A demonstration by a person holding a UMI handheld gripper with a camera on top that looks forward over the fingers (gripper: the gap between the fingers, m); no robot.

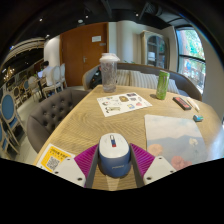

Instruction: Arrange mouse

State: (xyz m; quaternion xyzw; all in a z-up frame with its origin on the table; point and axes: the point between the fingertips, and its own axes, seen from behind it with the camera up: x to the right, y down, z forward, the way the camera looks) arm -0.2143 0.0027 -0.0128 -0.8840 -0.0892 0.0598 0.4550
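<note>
Tool [114, 168] grips a small grey-and-white computer mouse [114, 153] with rounded plastic shell, both magenta pads [87, 160] pressing on its left and right flanks, so it's closed on the mouse. Mouse sits at the near edge of the round wooden counter [120, 125], nose pointing far; can't tell if it rests on the wood or is lifted slightly. Right of it, a translucent pale rectangular mat [172, 130] lies flat, likely the mouse's spot, judging by the task. Further off: a white printed sticker sheet [124, 102] mid-counter, a clear tall plastic tumbler with lid [109, 72] behind it, a green slim bottle [162, 84] far right, a dark small case [183, 102] and a teal bit [198, 117] near the right rim. Yellow printed card [52, 156] near left. Handling guess: mouse is light, rigid, smooth-shelled and a bit slippery on curved sides; hold the flat mid-flanks, low, not the rounded top or buttons. Moderate squeeze is enough; the shell won't deform.
</note>
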